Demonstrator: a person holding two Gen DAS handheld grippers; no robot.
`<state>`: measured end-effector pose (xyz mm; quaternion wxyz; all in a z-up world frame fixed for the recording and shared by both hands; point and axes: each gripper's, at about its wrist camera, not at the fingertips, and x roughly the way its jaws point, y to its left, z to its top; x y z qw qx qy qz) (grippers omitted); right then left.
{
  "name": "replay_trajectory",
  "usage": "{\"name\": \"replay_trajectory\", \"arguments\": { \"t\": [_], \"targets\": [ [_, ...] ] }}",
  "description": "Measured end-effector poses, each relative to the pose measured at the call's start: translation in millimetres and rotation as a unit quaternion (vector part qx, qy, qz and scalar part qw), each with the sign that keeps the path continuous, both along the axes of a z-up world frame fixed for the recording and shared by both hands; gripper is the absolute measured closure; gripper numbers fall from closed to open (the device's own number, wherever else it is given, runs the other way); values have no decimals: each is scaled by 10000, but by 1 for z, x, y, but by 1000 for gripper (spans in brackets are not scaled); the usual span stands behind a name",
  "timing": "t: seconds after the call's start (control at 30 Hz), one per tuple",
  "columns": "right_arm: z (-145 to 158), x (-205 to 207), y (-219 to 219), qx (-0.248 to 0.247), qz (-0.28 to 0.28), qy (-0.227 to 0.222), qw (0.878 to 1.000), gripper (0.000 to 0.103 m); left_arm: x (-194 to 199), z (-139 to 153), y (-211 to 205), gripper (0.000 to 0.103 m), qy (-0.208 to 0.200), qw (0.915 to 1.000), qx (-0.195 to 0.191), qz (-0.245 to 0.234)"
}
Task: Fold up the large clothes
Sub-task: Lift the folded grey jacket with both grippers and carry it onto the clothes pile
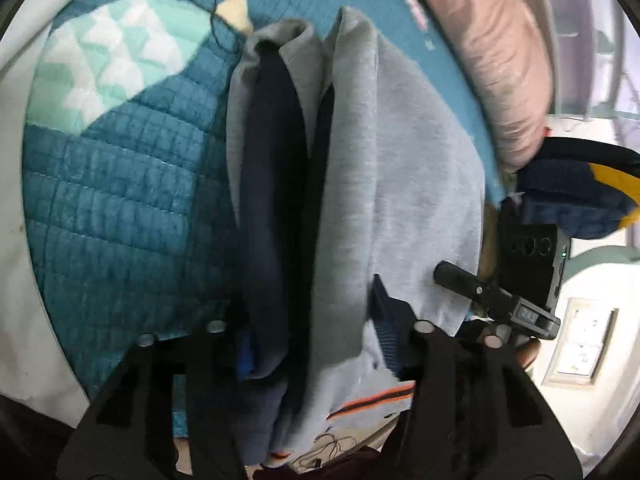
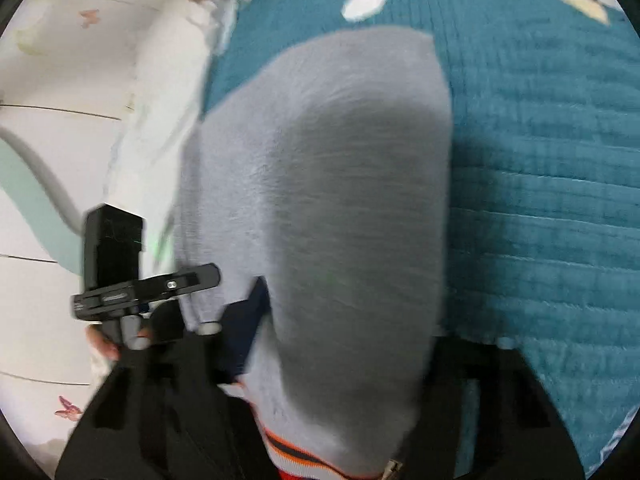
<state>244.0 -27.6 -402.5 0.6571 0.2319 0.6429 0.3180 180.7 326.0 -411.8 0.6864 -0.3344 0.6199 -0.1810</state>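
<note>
A grey sweatshirt [image 1: 400,168] with navy parts and an orange-striped hem hangs in folds over a teal quilted bedspread [image 1: 120,184]. My left gripper [image 1: 316,344] is shut on the sweatshirt's bunched cloth, which fills the space between its fingers. My right gripper [image 2: 320,360] is shut on the same sweatshirt [image 2: 328,200], near the striped hem. The other gripper's body shows at the right in the left wrist view [image 1: 500,300] and at the left in the right wrist view [image 2: 132,280]. The two grippers are close together.
A pink pillow [image 1: 492,60] lies at the bed's far right. A navy and yellow item [image 1: 580,196] sits beside it. White bedding [image 2: 160,120] and a pale floor [image 2: 48,80] lie to the left of the bed in the right wrist view.
</note>
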Motion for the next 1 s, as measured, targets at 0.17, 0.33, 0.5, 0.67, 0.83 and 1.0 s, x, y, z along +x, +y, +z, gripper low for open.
{"name": "replay_trajectory", "arguments": {
  "t": [0.17, 0.33, 0.5, 0.67, 0.83, 1.0],
  "targets": [
    [12, -5, -4, 189, -123, -20, 9997, 74, -9, 14, 1, 65, -183, 9995, 252, 97],
    [30, -10, -7, 265, -93, -190, 9994, 74, -18, 35, -1, 70, -402, 9991, 7, 164],
    [50, -18, -28, 346, -216, -347, 9986, 74, -22, 55, -23, 70, -600, 9981, 88, 43],
    [66, -23, -56, 333, -371, -515, 9974, 74, -19, 75, -58, 70, -767, 9967, 138, -207],
    [82, -34, -102, 403, -633, -659, 9950, 74, -17, 95, -99, 71, -1008, 9933, 304, -473],
    [100, -41, -160, 332, -908, -824, 9919, 74, -5, 109, -163, 71, -1175, 9888, 435, -817]
  ]
}}
